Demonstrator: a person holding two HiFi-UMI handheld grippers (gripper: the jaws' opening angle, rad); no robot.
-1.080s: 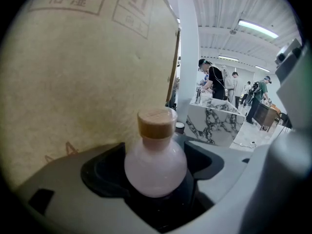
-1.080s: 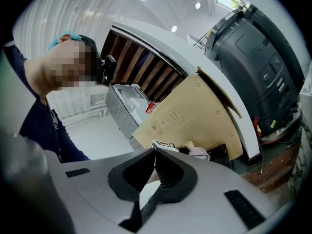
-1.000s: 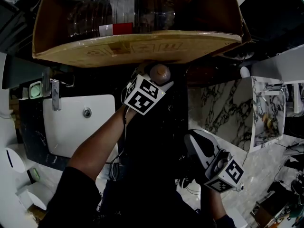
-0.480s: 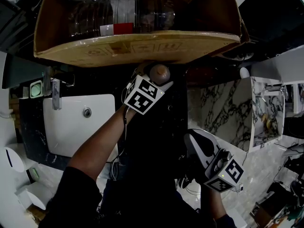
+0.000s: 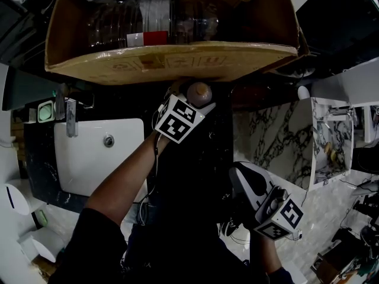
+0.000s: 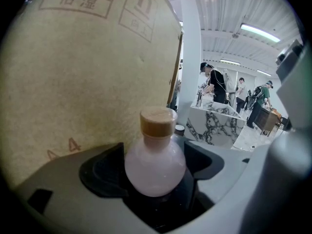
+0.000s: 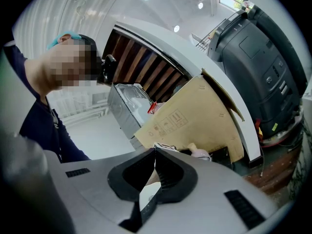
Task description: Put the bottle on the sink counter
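Note:
A small round pale-pink bottle (image 6: 155, 165) with a wooden cap (image 5: 199, 92) sits between the jaws of my left gripper (image 5: 190, 99), which is shut on it. The bottle is held close under the side of a cardboard box (image 5: 172, 59). It is above a black counter (image 5: 198, 158), to the right of a white sink basin (image 5: 98, 152). My right gripper (image 5: 241, 176) hangs lower right, away from the bottle. In the right gripper view that gripper (image 7: 155, 156) has its jaws shut together with nothing between them, and the bottle (image 7: 200, 154) shows small beyond.
The cardboard box (image 6: 83, 57) holds several clear plastic bottles (image 5: 148, 22). A chrome faucet (image 5: 70, 118) stands at the basin's left. A marble-patterned block (image 5: 278, 138) lies to the right. People (image 6: 214, 84) stand in the background of the left gripper view.

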